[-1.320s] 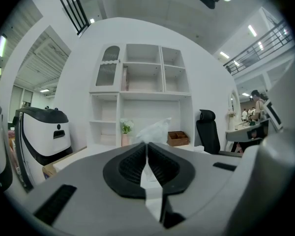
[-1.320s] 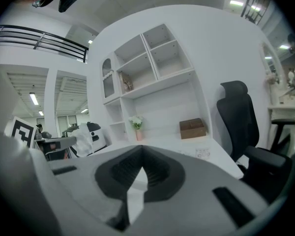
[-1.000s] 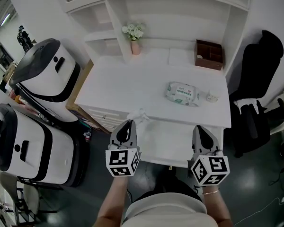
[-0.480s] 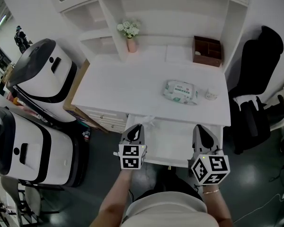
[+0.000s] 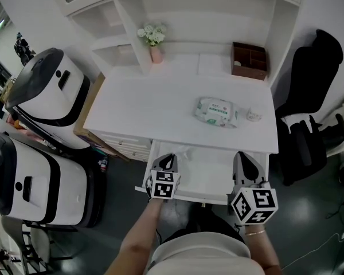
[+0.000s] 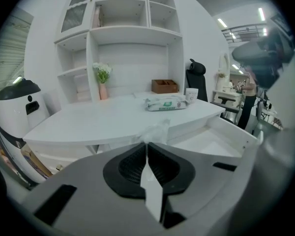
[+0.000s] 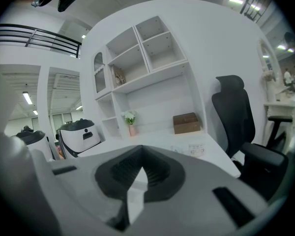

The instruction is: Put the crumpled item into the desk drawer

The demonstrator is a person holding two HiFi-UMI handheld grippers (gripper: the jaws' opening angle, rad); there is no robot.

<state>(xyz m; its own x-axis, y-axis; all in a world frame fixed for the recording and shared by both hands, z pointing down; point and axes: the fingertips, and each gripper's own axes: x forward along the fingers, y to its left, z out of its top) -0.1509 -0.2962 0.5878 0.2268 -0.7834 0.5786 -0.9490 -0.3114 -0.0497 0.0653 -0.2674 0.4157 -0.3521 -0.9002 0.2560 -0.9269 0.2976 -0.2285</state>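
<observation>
The left gripper [image 5: 167, 158] is clenched on the crumpled item [image 5: 180, 151], a wad of thin white tissue. In the left gripper view its dark ribbed pads [image 6: 132, 166] meet along one line and the wad sticks out past the tips. The wad hangs at 1 o'clock from the jaw tips, over the far left corner of the open desk drawer [image 5: 212, 175] and just under the desk's front edge (whether it touches the drawer floor cannot be told). The right gripper [image 5: 241, 158] is clenched too, with nothing between its jaws. It sits at 3 o'clock from the left one, above the drawer's right side. Beyond the drawer, at 12 o'clock, lies the white desk [image 5: 143, 105]. On it a pack of wet wipes [image 5: 217, 111] rests toward the right, with a small white cup [image 5: 253, 115] just beside it at 3 o'clock. Further back, a brown wooden organiser [image 5: 249, 61] stands at 1 o'clock from the wipes, and a pink vase of white flowers [image 5: 153, 40] at 11 o'clock. A black office chair [image 5: 309, 102] stands off the desk's right end, and two white-and-black rounded machines [image 5: 51, 96] off its left.
</observation>
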